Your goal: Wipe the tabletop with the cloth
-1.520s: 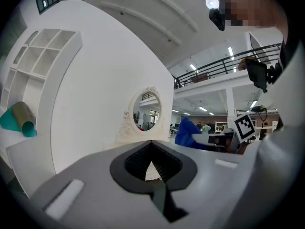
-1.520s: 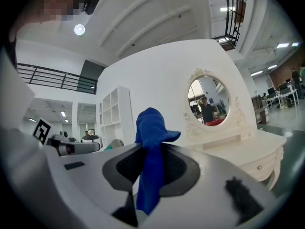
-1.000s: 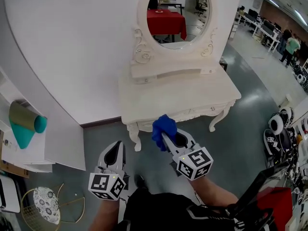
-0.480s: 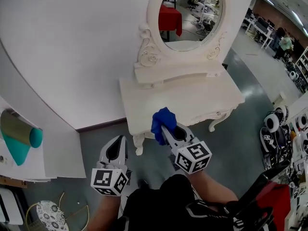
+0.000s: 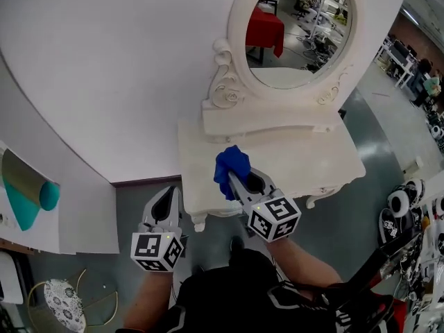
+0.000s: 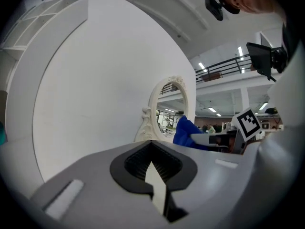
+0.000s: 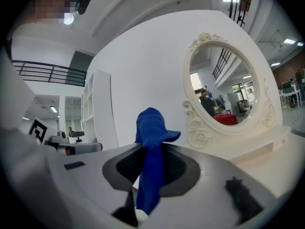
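Cloth [image 5: 231, 171] and tabletop [image 5: 298, 159] do not look to be in contact yet, so I judge the wiping has not begun and all of it is left to do.

Furthest left, the left gripper [image 5: 167, 197] hangs off the front left corner of the white dressing table [image 5: 196, 207], over the grey floor [image 5: 132, 200] rather than over the top. In its own view the jaws are drawn together with nothing between them, only the white wall [image 6: 95, 89] showing beyond. It takes no part for now.

Next along, the blue cloth is bunched in the right gripper [image 5: 234, 180], which is clamped on it. The right gripper view shows a strip of the fabric [image 7: 151, 151] running down between the jaws and a loose crest standing above the tips. From the head view, this bundle sits over the table's front left part, just inside the front edge. Whether it is touching the surface cannot be read there. The right gripper view shows the pale top lying low and to the side, which suggests the cloth is held above it.

Rightward, the rest of the tabletop is bare and pale, with no visible streak or damp path. The oval mirror [image 5: 300, 30] rises along the table's back edge. What remains is to lower the cloth onto the top and sweep it across.
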`<state>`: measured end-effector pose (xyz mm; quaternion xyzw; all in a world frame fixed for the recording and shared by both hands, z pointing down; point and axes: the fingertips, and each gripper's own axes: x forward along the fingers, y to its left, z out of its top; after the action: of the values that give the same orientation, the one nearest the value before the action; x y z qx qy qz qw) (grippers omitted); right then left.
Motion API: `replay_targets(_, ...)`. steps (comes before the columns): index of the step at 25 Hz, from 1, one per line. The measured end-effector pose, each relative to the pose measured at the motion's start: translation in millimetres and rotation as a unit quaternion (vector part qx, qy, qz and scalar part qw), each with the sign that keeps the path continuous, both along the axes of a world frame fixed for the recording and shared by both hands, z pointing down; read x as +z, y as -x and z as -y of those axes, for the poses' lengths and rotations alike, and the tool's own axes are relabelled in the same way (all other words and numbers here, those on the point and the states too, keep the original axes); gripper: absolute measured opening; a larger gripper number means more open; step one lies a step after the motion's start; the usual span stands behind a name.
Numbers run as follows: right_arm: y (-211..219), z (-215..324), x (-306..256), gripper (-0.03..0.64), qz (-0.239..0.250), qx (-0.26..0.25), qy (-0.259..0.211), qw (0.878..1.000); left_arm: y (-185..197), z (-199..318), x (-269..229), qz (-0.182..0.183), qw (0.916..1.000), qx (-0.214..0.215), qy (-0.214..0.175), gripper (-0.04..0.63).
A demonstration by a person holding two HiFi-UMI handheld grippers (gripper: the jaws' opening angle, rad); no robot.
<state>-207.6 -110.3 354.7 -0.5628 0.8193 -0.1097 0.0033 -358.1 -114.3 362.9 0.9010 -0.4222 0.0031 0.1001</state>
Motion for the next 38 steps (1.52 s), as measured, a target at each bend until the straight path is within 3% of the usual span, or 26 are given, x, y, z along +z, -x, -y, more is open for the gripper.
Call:
replay_targets(3,-11.3,31.7,2.8,0.089,0.001,-0.037,0.004,0.999,-13.7,23.7,2.9,0.003,0.9995,-0.031,-0.005,0.008)
replay_targets(10,-20.4,97.1,31.3,0.089,-0.016,-0.088,0.027,0.996,-33.7,66.0,26.3,0.015,0.9964,-0.079,0.026,0.008)
replay_targets(16,7.1,145.0,88.4,0.089,-0.03,-0.118,0.063,0.991,-31.1,103.2,65.0,0.029,0.9939,-0.092,0.055,0.008)
replay_targets(23,44.9,189.5,177.9,0.089,-0.077,-0.113,0.14,0.981,-11.0,133.3,120.3,0.037,0.9883,-0.11,0.099,0.009)
replay_targets(26,58.8,204.1,209.9,0.089,-0.097,-0.113,0.169,0.974,-11.9,141.0,132.9,0.044,0.989,-0.095,0.105,0.009)
replay_targets(32,80.5,229.4,256.3,0.089,-0.133,-0.107,0.219,0.961,-7.1,148.3,155.3,0.103,0.9848,-0.083,0.113,0.008)
replay_targets(38,82.9,237.0,280.7,0.089,-0.158,-0.1,0.245,0.952,-9.5,150.8,162.9,0.084,0.9865,-0.063,0.125,0.008)
